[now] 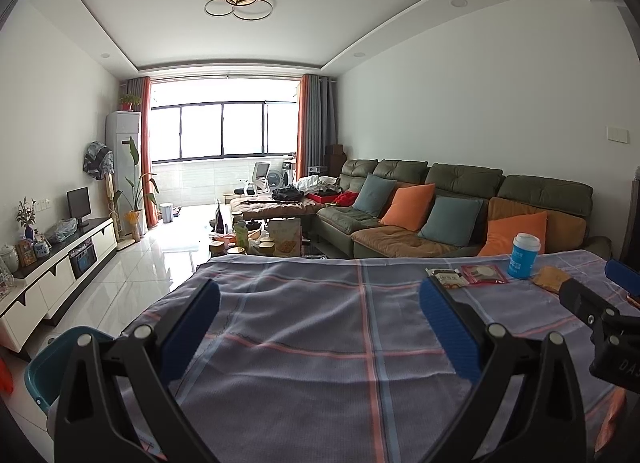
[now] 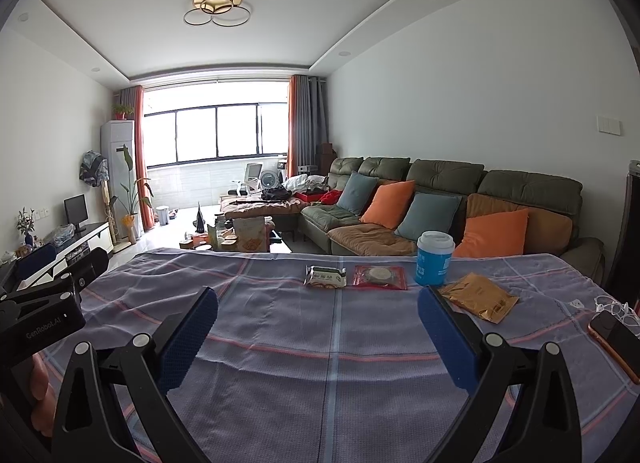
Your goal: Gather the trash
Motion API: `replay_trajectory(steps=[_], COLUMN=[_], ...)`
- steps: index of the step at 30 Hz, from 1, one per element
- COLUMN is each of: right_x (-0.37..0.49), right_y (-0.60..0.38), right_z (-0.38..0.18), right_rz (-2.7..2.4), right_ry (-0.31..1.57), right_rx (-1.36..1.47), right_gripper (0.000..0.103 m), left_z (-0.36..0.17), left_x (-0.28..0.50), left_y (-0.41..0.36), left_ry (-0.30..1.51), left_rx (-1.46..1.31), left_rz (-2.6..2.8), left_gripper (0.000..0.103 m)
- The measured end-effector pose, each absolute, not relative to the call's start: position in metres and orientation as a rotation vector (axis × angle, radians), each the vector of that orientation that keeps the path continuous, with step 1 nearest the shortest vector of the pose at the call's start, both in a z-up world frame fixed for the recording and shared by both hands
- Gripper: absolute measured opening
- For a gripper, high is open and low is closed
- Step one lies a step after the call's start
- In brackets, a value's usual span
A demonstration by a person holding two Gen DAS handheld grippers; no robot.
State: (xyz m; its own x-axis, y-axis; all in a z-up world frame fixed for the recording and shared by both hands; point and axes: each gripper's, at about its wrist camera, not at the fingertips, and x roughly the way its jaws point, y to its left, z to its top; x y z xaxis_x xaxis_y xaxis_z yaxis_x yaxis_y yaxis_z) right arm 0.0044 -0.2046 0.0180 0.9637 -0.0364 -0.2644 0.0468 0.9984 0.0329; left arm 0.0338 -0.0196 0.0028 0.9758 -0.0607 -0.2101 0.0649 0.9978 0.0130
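Both the left gripper [image 1: 320, 317] and right gripper [image 2: 318, 325] gape wide over the woven plaid tablecloth [image 2: 320, 383], holding nothing. Ahead of the right gripper lie three flat crinkly wrappers, green-white [image 2: 325, 276], red [image 2: 380, 276] and gold foil [image 2: 478, 297], beside one blue cylindrical cup [image 2: 435, 258].

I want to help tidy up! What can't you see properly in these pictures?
- Bin, left view: only a teal corner shows; the left fingers cover the rest.
- Phone, right view: cut off by the edge.
- Gold packet, left view: partly behind the right gripper.
- Wrapper print, right view: too small to read.
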Motion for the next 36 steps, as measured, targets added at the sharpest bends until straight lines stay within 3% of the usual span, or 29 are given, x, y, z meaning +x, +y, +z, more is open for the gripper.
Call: replay_trajectory(steps=[36], right_x=[0.0068], right_y=[-0.2089], right_z=[0.0185], right_rz=[-0.046], right_ry=[0.266], right_rx=[0.034], right_gripper=[0.099], left_z=[0.0022], left_x=[0.0346], left_y=[-0.0168], left_ry=[0.212], left_rx=[0.022], left_rz=[-0.062], left_gripper=[0.1])
